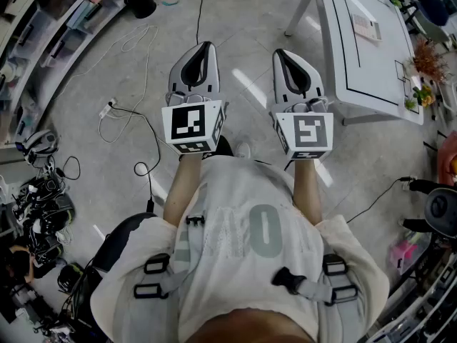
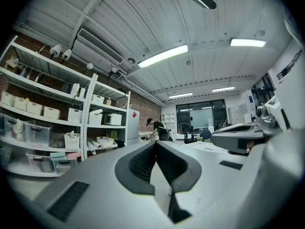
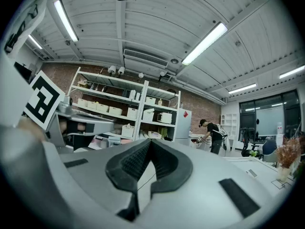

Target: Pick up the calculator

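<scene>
A small pale flat device that looks like the calculator [image 1: 367, 26] lies on the white table [image 1: 357, 70] at the upper right of the head view. My left gripper [image 1: 207, 47] and right gripper [image 1: 280, 53] are held side by side at chest height over the floor, pointing level, well short of the table. Each has its jaws shut with nothing between them. In the left gripper view the left gripper's [image 2: 156, 144] pads meet at the tip. The right gripper view shows the same of the right gripper [image 3: 150, 142]. Neither gripper view shows the calculator.
Cables [image 1: 136, 120] trail over the concrete floor to the left. Shelving with bins [image 1: 43, 41] lines the left wall, and a black bin [image 1: 141, 4] stands near it. Potted plants [image 1: 427, 59] sit at the table's right end. A person [image 3: 212, 128] works far across the room.
</scene>
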